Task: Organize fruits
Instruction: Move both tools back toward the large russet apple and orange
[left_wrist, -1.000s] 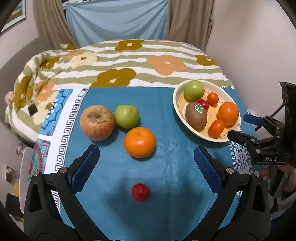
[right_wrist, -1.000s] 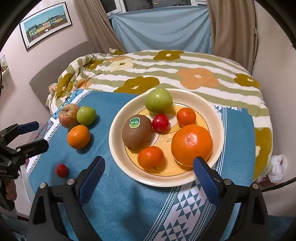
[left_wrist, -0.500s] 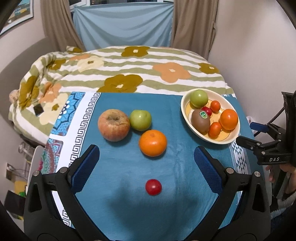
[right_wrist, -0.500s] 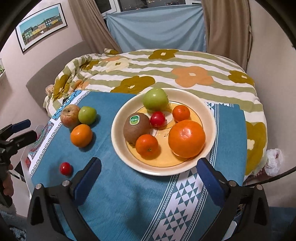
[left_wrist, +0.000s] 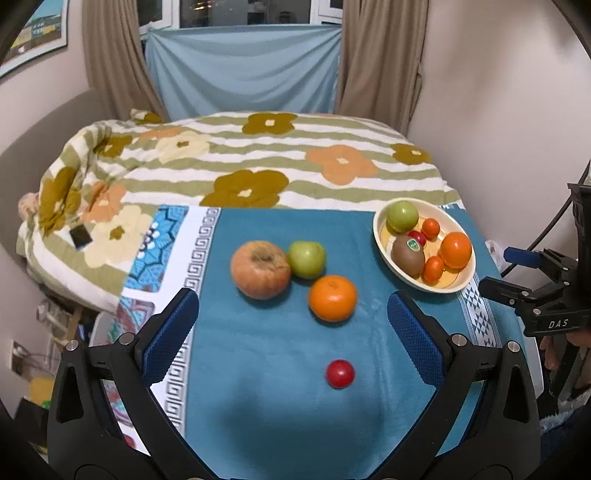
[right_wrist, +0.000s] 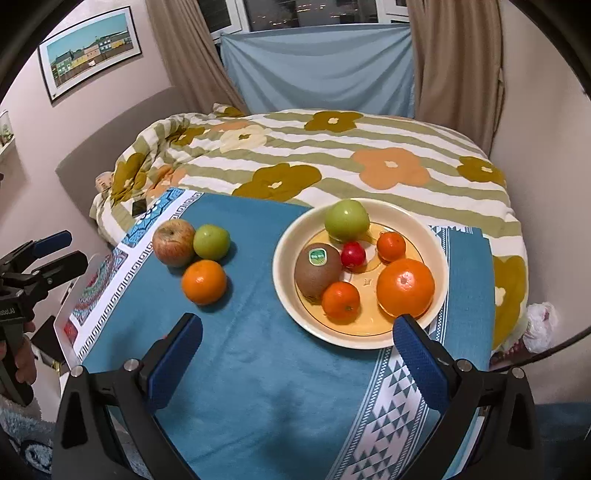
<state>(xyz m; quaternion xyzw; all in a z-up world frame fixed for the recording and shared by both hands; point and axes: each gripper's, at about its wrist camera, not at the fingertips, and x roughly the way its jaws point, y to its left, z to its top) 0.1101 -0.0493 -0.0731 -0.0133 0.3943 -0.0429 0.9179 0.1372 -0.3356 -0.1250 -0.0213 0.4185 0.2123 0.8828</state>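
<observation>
Loose on the blue cloth (left_wrist: 266, 369) lay a reddish apple (left_wrist: 260, 274) touching a green apple (left_wrist: 306, 259), an orange (left_wrist: 332, 297) just beside them, and a small red fruit (left_wrist: 340, 373) nearer the left gripper (left_wrist: 291, 325); both it and the right gripper (right_wrist: 295, 350) stood wide open, empty, the bowl (right_wrist: 439, 251) holding six fruits

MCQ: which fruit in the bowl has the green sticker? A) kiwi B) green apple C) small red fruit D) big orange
A: in the right wrist view the green sticker sits on top of the brown kiwi, which lies at the left side of the bowl; the left wrist view shows the same.
</observation>
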